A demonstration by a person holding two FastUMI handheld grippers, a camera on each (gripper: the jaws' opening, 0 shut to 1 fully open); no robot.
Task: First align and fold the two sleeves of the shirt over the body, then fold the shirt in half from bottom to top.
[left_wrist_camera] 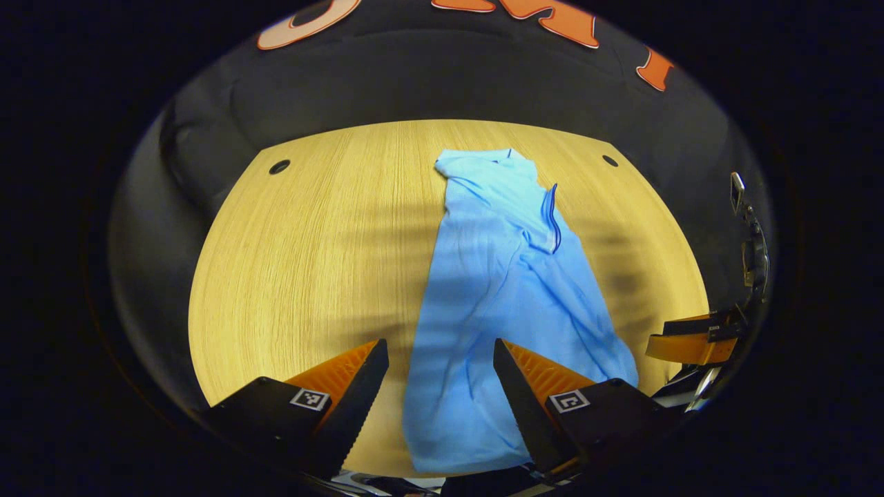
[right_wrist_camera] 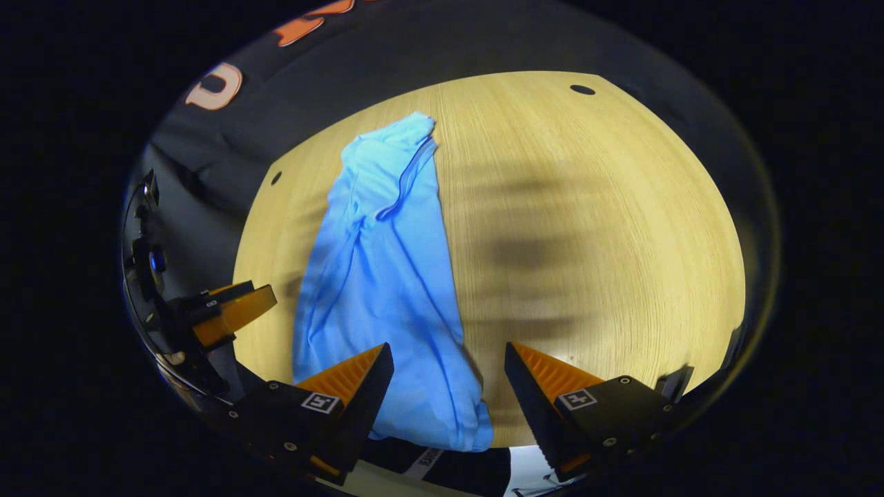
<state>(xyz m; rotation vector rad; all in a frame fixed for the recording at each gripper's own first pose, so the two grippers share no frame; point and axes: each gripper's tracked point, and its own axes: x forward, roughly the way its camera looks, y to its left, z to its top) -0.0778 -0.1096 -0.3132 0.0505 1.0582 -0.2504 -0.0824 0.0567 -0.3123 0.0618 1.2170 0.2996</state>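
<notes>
A light blue shirt (left_wrist_camera: 504, 290) lies lengthwise on the wooden table (left_wrist_camera: 311, 262) as a narrow strip, its sleeves folded in over the body and its collar at the far end. My left gripper (left_wrist_camera: 440, 348) stands open above the shirt's near hem, nothing between its fingers. In the right gripper view the same shirt (right_wrist_camera: 380, 290) runs from the near table edge to the far side. My right gripper (right_wrist_camera: 449, 352) is open over the hem's right corner, holding nothing. Each view also catches the other gripper off to the side: right gripper (left_wrist_camera: 694, 338), left gripper (right_wrist_camera: 231, 310).
The table (right_wrist_camera: 587, 241) has small round holes near its far corners (left_wrist_camera: 280, 166) (right_wrist_camera: 582, 89). Black cloth walls close in behind the table. Bare wood stretches on both sides of the shirt.
</notes>
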